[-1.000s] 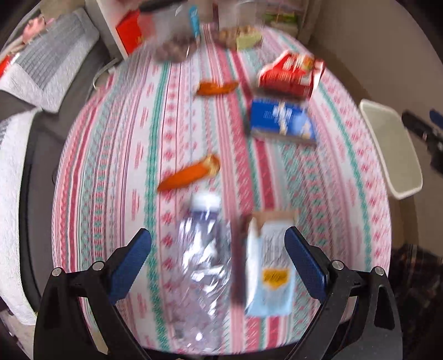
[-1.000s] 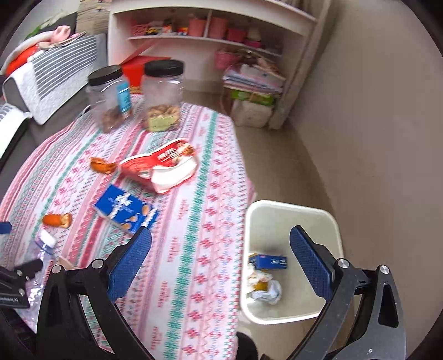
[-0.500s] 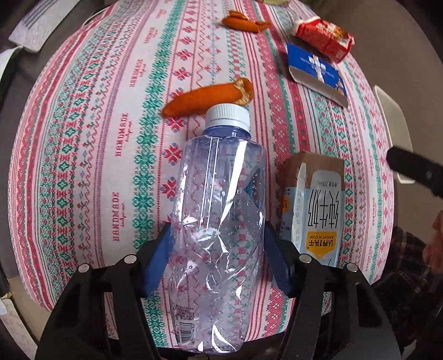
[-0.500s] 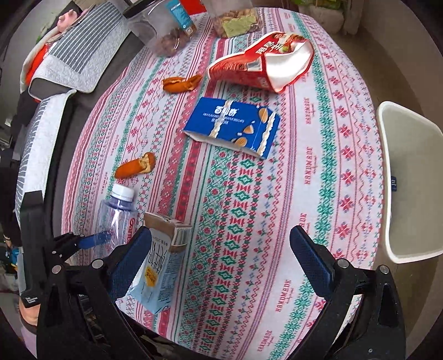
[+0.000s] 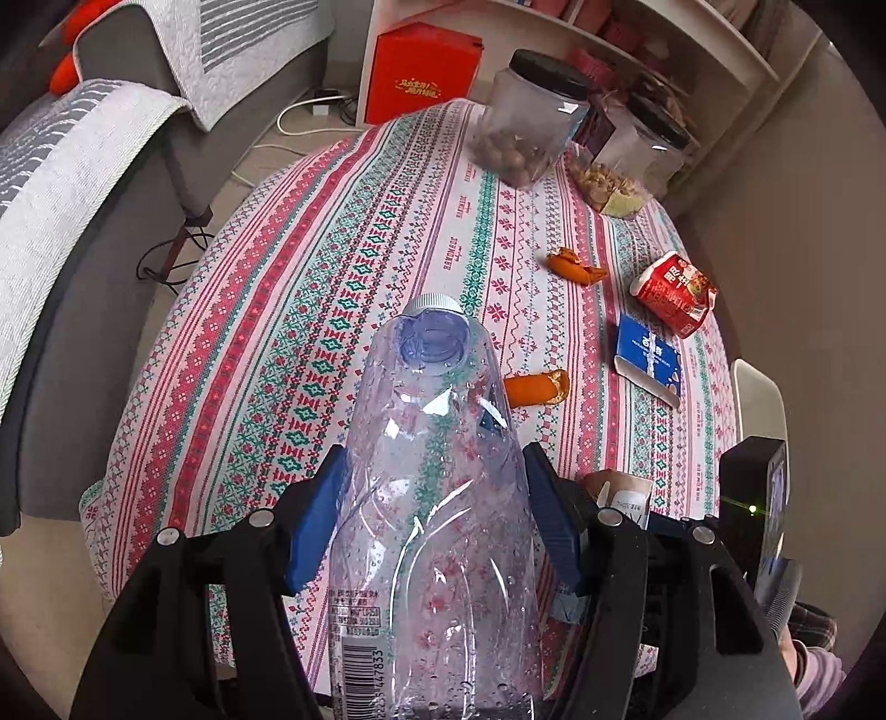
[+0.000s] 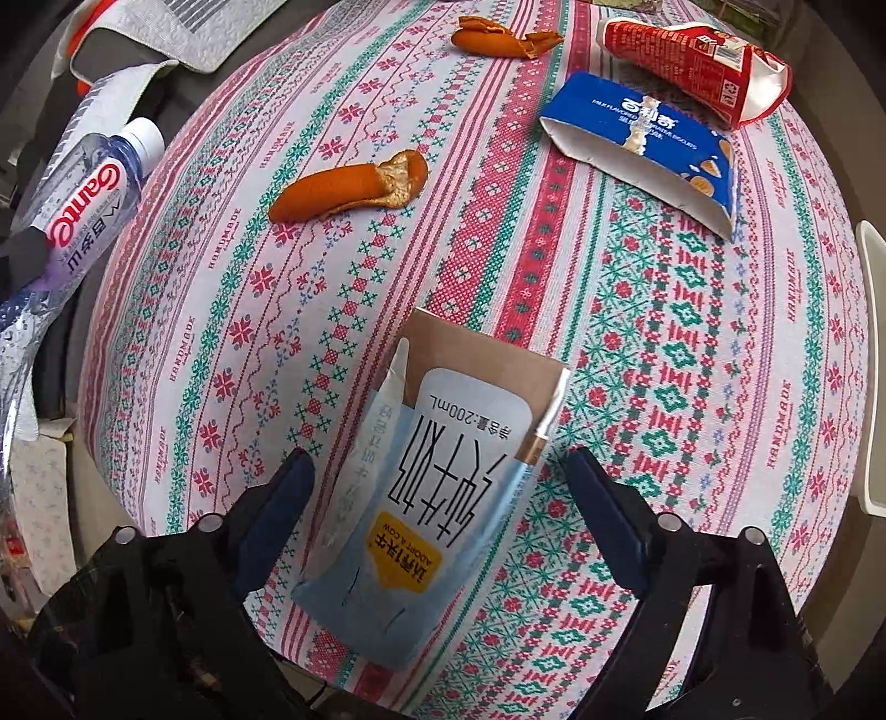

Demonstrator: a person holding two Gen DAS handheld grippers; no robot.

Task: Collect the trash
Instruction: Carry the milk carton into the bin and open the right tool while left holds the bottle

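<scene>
My left gripper (image 5: 434, 498) is shut on a crumpled clear plastic bottle (image 5: 437, 498) with a white cap and holds it lifted above the table; the bottle also shows at the left of the right wrist view (image 6: 77, 205). My right gripper (image 6: 437, 493) is open, its fingers on either side of a flattened light-blue milk carton (image 6: 437, 487) lying at the table's near edge. The carton's top peeks out in the left wrist view (image 5: 620, 493). Orange peels (image 6: 354, 185) (image 6: 498, 41), a blue biscuit box (image 6: 648, 144) and a red snack bag (image 6: 698, 61) lie farther on.
The table has a striped pink-and-green cloth (image 5: 332, 277). Two black-lidded jars (image 5: 531, 116) (image 5: 637, 160) stand at its far end. A white bin's rim (image 5: 761, 393) is at the right, beside the table. A grey sofa (image 5: 66, 183) is at the left, shelves behind.
My left gripper has closed on the bottle and lifted it off the table. My right gripper has come down and forward so that its open fingers flank the milk carton.
</scene>
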